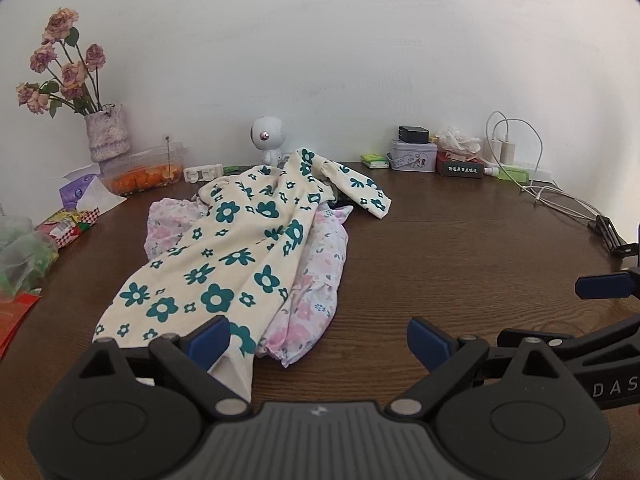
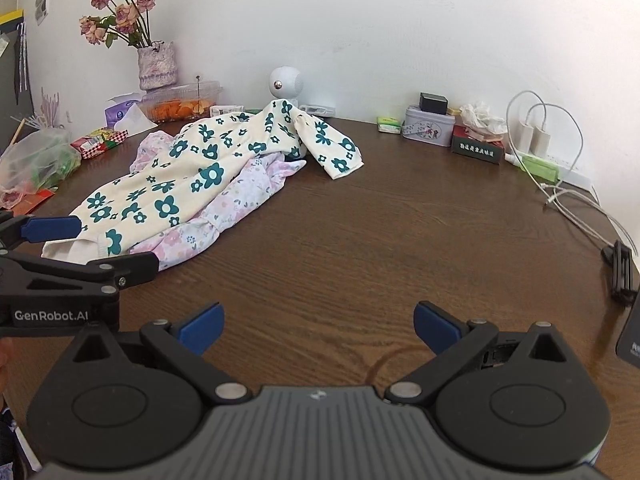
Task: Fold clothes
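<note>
The black left gripper with blue fingertips [image 1: 318, 342] is gaping wide over the cream, teal-flowered cotton garment [image 1: 224, 264] lying on the dark wooden table [image 1: 440, 264].

So we count two garments on the tabletop [image 2: 360, 220]: one cream top with teal flowers [image 1: 224, 256] and one pink floral piece [image 1: 316, 276] under it. Along the wall we've got one vase [image 1: 107, 133] of dried roses, one white robot figure [image 1: 269, 138], one tin [image 1: 413, 155], two white chargers [image 1: 501, 149], and one plastic tub of orange snacks [image 1: 146, 170]. Two grippers too, left gripper [image 1: 318, 340] and right gripper [image 2: 318, 326].
</note>
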Tool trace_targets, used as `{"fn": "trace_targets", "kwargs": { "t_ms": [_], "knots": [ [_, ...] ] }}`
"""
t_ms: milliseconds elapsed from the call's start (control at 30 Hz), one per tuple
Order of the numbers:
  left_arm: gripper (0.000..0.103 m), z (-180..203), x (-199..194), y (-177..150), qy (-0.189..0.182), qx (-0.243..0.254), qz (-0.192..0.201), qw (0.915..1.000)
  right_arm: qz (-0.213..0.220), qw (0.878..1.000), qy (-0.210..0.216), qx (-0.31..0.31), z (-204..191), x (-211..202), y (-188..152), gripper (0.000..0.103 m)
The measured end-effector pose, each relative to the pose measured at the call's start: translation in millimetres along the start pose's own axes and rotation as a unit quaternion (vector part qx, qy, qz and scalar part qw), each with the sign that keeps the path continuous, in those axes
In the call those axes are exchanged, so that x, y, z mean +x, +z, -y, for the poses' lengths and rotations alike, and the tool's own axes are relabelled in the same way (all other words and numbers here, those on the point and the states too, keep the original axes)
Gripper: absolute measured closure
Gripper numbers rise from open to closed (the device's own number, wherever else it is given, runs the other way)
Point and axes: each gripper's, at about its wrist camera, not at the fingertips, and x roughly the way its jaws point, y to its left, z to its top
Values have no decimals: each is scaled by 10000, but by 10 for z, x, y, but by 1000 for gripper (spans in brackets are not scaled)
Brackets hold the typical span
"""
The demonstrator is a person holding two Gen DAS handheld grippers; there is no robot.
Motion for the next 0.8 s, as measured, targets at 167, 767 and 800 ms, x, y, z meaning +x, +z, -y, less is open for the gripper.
{"fn": "trace_targets", "kwargs": {
  "t_ms": [167,767,800],
  "knots": [
    [8,-148,268,212,333,-119,-52,9994,55,9992,128,-362,-28,314,327,0],
    [11,-443,1083,454,963,-743,-445,9916,-220,9910,849,-1008,-243,1952,1792,0],
    [14,-435,1109,448,961,-738,-460,9916,-270,9912,869,-958,-257,2036,1843,0]
  ]
}}
